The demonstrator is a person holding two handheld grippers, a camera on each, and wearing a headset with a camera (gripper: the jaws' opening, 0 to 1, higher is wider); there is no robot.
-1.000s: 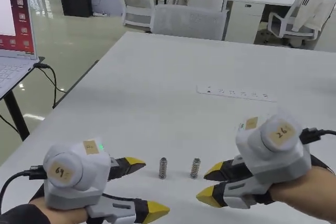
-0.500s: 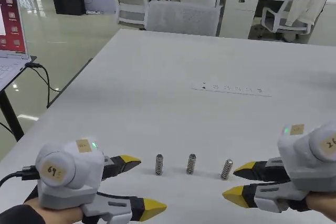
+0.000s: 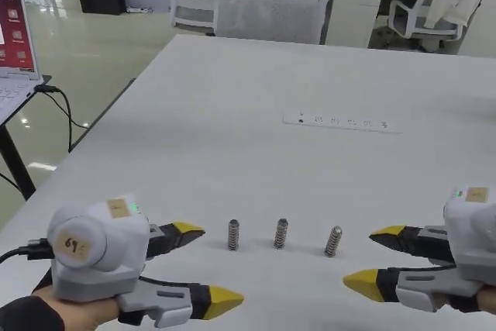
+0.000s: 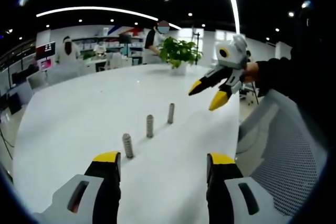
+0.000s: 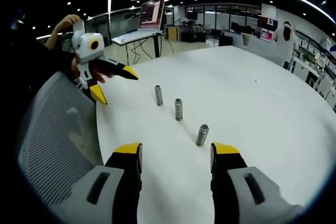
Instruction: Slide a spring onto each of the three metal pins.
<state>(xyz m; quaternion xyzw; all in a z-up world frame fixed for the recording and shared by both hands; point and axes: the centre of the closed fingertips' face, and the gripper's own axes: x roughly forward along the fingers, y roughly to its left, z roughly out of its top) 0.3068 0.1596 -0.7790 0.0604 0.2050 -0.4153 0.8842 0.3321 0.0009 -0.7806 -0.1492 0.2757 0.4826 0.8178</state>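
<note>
Springs are your concern here, and they stand close to the near edge of the desk (image 3: pixel 256 114). Nearest you, the left gripper (image 3: pixel 211 263) and right gripper (image 3: pixel 366 255) both hold their jaws spread, pinching nothing. Between their tips, the left spring (image 3: pixel 233 235), middle spring (image 3: pixel 280 233) and right spring (image 3: pixel 333 241) stand in a row along that edge, the right one leaning slightly. Each looks seated on a pin, though the pins are hidden. They're probably light, compressible and easily tipped, so pinch gently across the coils at mid-height. Farther on, a power strip (image 3: pixel 341 122) lies toward the far edge.
</note>
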